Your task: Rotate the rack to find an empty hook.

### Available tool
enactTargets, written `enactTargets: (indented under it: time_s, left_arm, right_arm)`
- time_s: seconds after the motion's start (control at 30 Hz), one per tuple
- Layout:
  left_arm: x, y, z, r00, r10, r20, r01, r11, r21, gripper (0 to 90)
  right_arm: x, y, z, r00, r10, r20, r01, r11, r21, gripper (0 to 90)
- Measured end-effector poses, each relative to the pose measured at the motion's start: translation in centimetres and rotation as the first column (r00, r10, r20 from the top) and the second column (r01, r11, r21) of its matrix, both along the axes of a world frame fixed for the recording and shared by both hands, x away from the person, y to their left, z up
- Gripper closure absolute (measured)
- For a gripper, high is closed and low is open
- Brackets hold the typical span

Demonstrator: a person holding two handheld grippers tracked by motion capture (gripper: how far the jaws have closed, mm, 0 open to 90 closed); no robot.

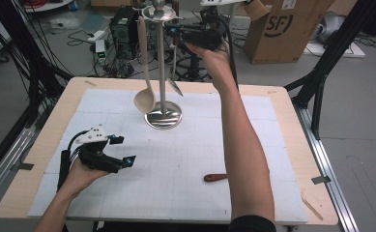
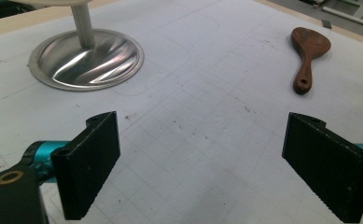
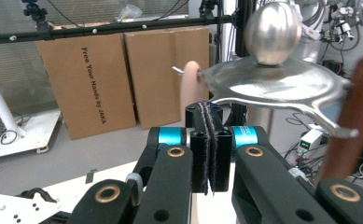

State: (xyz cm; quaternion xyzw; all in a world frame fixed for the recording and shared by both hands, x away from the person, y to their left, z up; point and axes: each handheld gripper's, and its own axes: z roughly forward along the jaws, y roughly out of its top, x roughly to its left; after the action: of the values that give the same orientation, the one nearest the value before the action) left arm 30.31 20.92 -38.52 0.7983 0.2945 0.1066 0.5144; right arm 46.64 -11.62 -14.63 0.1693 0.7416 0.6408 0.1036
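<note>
White gridded matting covers the table, where a pale wooden spoon (image 1: 144,99) already hangs from the steel utensil stand (image 1: 163,118) at upper centre, the right gripper (image 1: 176,32), jaws clenched, seems to be hooking another utensil, the left gripper (image 1: 123,151) rests released, and a dark wooden spoon (image 2: 308,52) lies waiting at lower right.

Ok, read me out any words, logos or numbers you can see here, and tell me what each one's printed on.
"Free Your Hands by JAKA": runs sideways down the left cardboard box behind the right gripper.
"SF": large logo on the tilted cardboard box on the floor past the table.
A white label at that box's upper right corner: too small to read.
A lit display on the device on the floor: too blurred to read.
</note>
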Motion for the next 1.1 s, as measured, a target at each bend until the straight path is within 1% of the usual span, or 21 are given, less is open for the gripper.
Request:
enactTargets:
  time_s: [0.07,0.2,0.3,0.57,0.67,0.8,0.9,0.97,1.0,1.1]
  left_arm:
    - [0.0,0.0,0.0,1.0000,0.006,0.004,-0.006,1.0000,-0.003,11.9]
    - [0.0,0.0,0.0,1.0000,0.004,0.002,-0.004,1.0000,-0.004,11.9]
    - [0.0,0.1,0.0,1.0000,0.003,0.003,-0.003,1.0000,-0.004,11.9]
    - [0.0,0.0,0.0,1.0000,0.004,0.005,-0.004,1.0000,-0.004,11.8]
    - [0.0,0.0,0.0,1.0000,0.005,0.003,-0.005,1.0000,-0.004,11.9]
    - [0.0,0.0,0.0,1.0000,0.002,0.003,-0.002,1.0000,-0.002,11.9]
    - [0.0,0.0,0.0,1.0000,0.005,0.004,-0.005,1.0000,-0.004,11.9]
    - [0.0,0.0,0.0,1.0000,0.005,0.004,-0.005,1.0000,-0.004,11.9]
    - [0.0,0.0,0.0,1.0000,0.002,0.005,-0.002,1.0000,-0.002,11.9]
    - [0.0,0.0,0.0,1.0000,0.001,0.004,-0.001,1.0000,0.003,11.9]
  right_arm:
    - [0.0,0.3,0.0,1.0000,0.004,0.001,-0.004,1.000,0.000,89.2]
    - [0.0,0.9,0.0,0.9999,0.014,0.006,-0.014,1.000,-0.005,89.2]
    - [0.0,1.3,-0.2,0.9999,0.015,0.002,-0.015,1.000,-0.004,89.2]
    - [0.0,1.5,-0.2,0.9998,0.018,0.003,-0.018,1.000,-0.003,89.2]
    - [0.0,1.4,-0.2,0.9999,0.016,0.005,-0.016,1.000,-0.005,89.2]
    - [-0.2,1.3,-0.2,0.9998,0.020,-0.003,-0.020,1.000,-0.010,89.2]
    - [-0.5,1.1,0.0,0.9997,0.025,-0.004,-0.025,1.000,-0.011,87.2]
    - [-0.7,1.0,-0.1,0.9996,0.026,-0.004,-0.027,0.999,-0.020,86.1]
    - [-0.8,0.9,-0.1,0.9996,0.029,0.000,-0.029,0.999,-0.024,85.9]
    - [-1.1,0.5,-0.5,0.9996,0.027,-0.008,-0.027,0.999,-0.030,84.0]
